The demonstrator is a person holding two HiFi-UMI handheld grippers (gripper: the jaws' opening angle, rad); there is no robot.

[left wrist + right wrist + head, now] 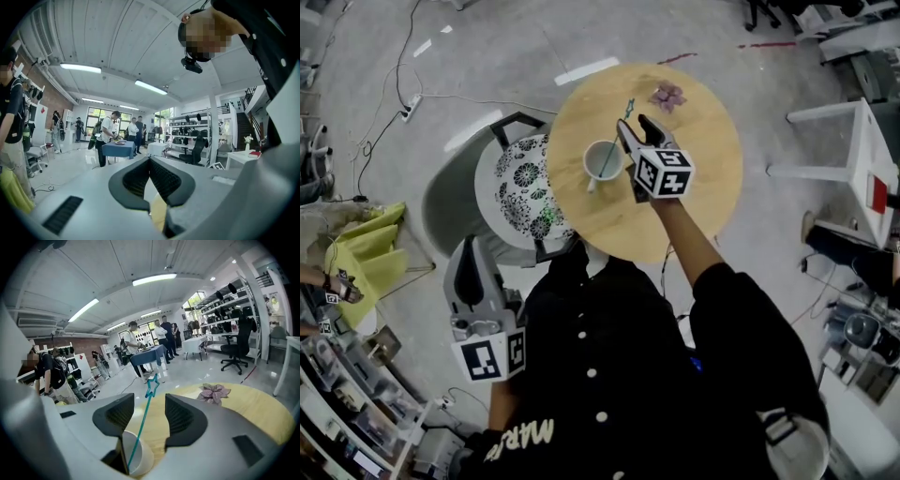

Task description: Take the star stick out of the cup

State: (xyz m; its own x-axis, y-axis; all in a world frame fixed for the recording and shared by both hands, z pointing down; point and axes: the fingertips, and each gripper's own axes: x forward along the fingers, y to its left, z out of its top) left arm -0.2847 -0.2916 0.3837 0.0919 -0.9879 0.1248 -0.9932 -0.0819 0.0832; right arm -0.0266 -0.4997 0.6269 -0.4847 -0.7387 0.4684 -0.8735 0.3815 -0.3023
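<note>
Removal is only being set up, judging by how things lie. Nearest, the left gripper (pixel 470 272) is being held low beside the body, off the table and away from the work. In its own view its jaws are being shown closed together at the tips, with nothing between them.

Farther out, the right gripper (pixel 635 127) is being held over the round table (pixel 694 197), right at the cup (pixel 590 153). Its jaws are being held apart, one on each side of the star stick (pixel 142 425), and no pad is being pressed on it. The stick is being left leaning in the cup, its star end pointing away past the jaw tips. Nothing is being lifted yet: closing on the stick and drawing it clear of the cup are being left to do.

Layout is being given by the head view alone: the cup near the table's middle and a patterned chair (pixel 520 187) at its left edge. The gap between pads and stick is being shown only in the right gripper view; from above it is too small to be read.

Beyond the cup, a pink flower (pixel 213 392) is being shown lying on the far part of the table. Beyond that, people (pixel 133 350) round a blue-covered table are being shown only in the gripper views.
</note>
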